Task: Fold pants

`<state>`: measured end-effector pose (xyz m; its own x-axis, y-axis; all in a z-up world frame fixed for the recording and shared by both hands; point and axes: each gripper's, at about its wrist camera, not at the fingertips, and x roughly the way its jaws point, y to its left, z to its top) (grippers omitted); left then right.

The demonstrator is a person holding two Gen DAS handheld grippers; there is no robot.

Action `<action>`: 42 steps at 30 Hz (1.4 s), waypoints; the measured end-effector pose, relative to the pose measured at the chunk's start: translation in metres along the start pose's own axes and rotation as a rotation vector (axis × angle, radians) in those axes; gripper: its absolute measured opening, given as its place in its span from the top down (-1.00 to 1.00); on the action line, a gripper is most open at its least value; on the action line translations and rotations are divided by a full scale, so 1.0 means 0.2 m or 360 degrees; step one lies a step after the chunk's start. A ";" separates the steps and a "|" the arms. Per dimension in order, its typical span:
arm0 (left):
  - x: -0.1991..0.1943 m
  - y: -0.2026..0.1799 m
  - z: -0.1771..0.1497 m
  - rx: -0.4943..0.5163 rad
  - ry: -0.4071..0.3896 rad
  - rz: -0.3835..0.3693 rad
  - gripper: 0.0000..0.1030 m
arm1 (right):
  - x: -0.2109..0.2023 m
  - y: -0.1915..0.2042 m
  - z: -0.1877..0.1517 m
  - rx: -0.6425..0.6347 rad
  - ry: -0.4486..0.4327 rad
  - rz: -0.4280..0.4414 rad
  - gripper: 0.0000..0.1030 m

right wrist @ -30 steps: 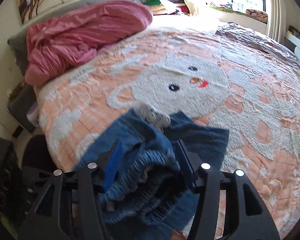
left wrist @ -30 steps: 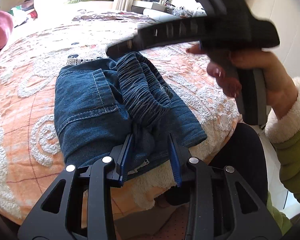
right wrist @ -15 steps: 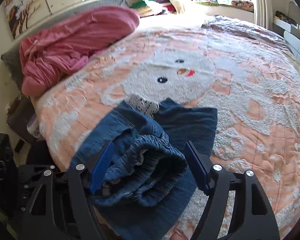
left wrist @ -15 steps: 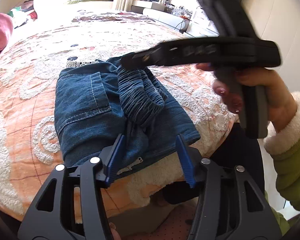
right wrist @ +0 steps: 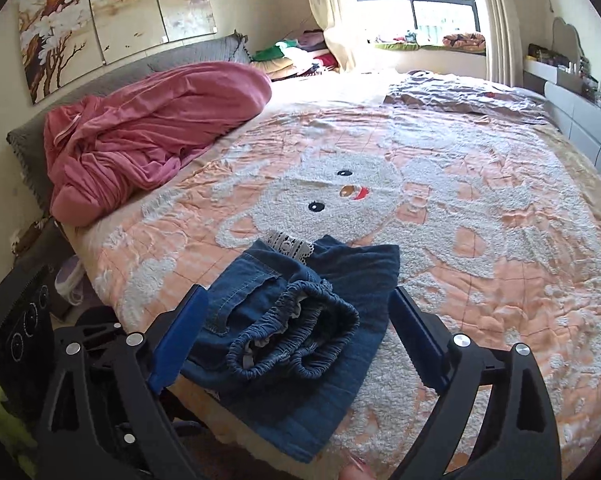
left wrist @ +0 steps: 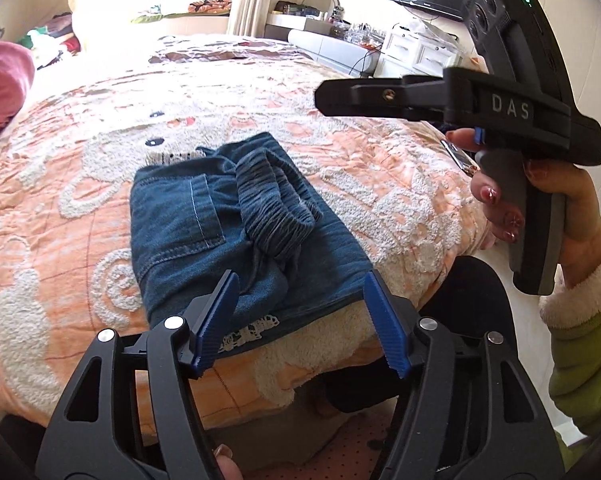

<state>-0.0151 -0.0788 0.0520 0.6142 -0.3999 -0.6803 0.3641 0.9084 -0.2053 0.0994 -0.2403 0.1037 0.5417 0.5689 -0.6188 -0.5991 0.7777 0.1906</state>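
Note:
The blue denim pants [left wrist: 228, 236] lie folded into a compact bundle near the front edge of the bed, the elastic waistband [right wrist: 300, 344] bunched on top. My left gripper [left wrist: 300, 320] hovers just in front of the bundle's near edge. Its jaws are opening and the blue pads [left wrist: 216, 320] stand clear of the cloth. My right gripper [right wrist: 298, 340] frames the waistband from a little above, its jaws opening wide and touching nothing. In the left wrist view the right gripper [left wrist: 328, 100] is held up at the right by a hand in a green sleeve.
The bed has an orange bedspread [right wrist: 480, 248] with a white bear figure. A pink blanket [right wrist: 148, 132] is heaped at the headboard and a grey quilt [right wrist: 460, 92] lies at the far side. A white dresser [left wrist: 332, 44] stands beyond. The bed's front edge drops off just under the pants.
Both grippers have opened and let go of the pants, then drawn back and up. The bundle now rests on the bed. In the left wrist view the right gripper has moved right.

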 end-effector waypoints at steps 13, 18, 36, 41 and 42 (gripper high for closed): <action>-0.13 0.00 0.06 0.0004 -0.0095 0.0121 -0.44 | -0.15 -0.02 -0.04 0.0039 -0.0092 -0.0081 -0.82; -0.14 0.05 0.07 -0.0032 -0.0105 0.0165 -0.55 | -0.16 -0.03 -0.08 0.0054 -0.0086 -0.0099 -0.82; -0.12 0.17 0.06 -0.0132 -0.0099 0.0234 -0.81 | -0.11 -0.11 -0.24 0.0243 -0.0062 -0.0154 -0.91; -0.10 0.24 0.05 -0.0194 -0.0091 0.0264 -0.81 | -0.08 -0.13 -0.27 0.0257 -0.0027 -0.0193 -0.91; -0.09 0.26 0.05 -0.0208 -0.0088 0.0269 -0.81 | -0.07 -0.14 -0.28 0.0262 -0.0018 -0.0200 -0.91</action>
<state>-0.0003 -0.0262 0.0613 0.6975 -0.2432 -0.6741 0.1610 0.9698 -0.1833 0.0759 -0.2847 0.0650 0.6132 0.4672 -0.6369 -0.4226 0.8753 0.2352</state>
